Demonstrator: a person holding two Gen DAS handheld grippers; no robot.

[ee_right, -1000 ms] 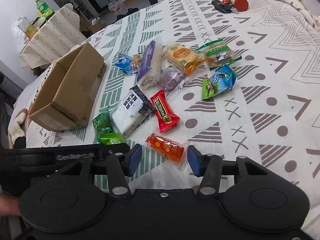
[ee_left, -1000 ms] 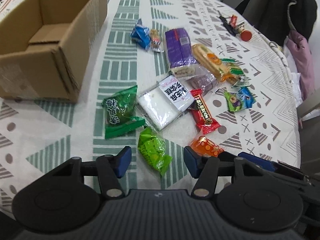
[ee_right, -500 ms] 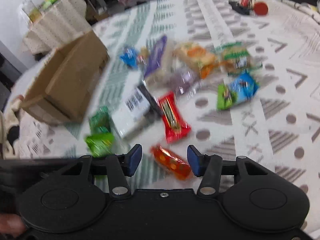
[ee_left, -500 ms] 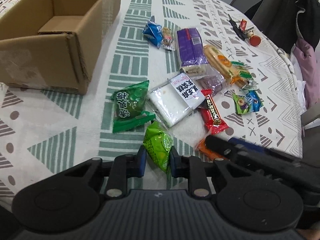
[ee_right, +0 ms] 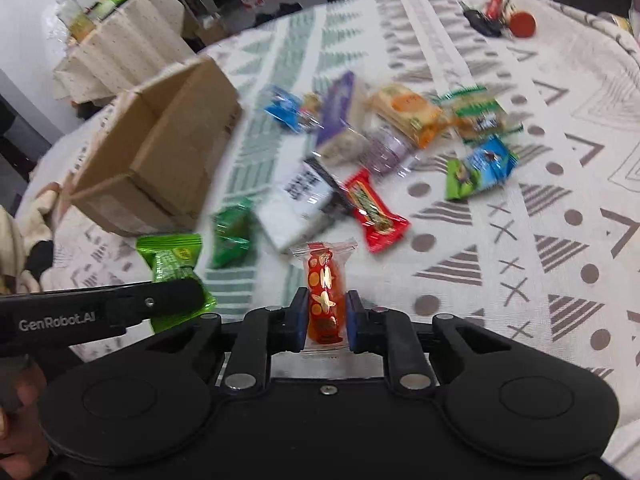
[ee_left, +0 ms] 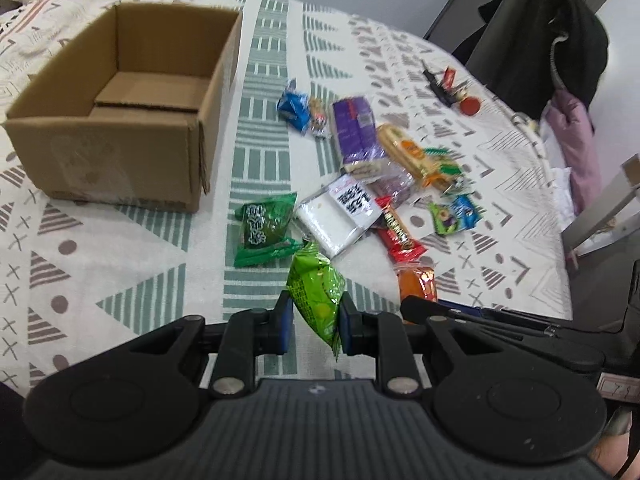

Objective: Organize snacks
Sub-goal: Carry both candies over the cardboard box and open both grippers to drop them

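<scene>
Left wrist view: the left gripper (ee_left: 313, 320) pinches a lime-green packet (ee_left: 317, 296), while the right gripper (ee_right: 327, 320) clamps an orange candy (ee_right: 325, 292), both near the empty cardboard box (ee_left: 120, 120). Slick, crinkly wrappers could slip free mid-carry to the box.

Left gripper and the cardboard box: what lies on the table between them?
In the left wrist view, only bare patterned tablecloth lies between the left gripper and the cardboard box.
</scene>
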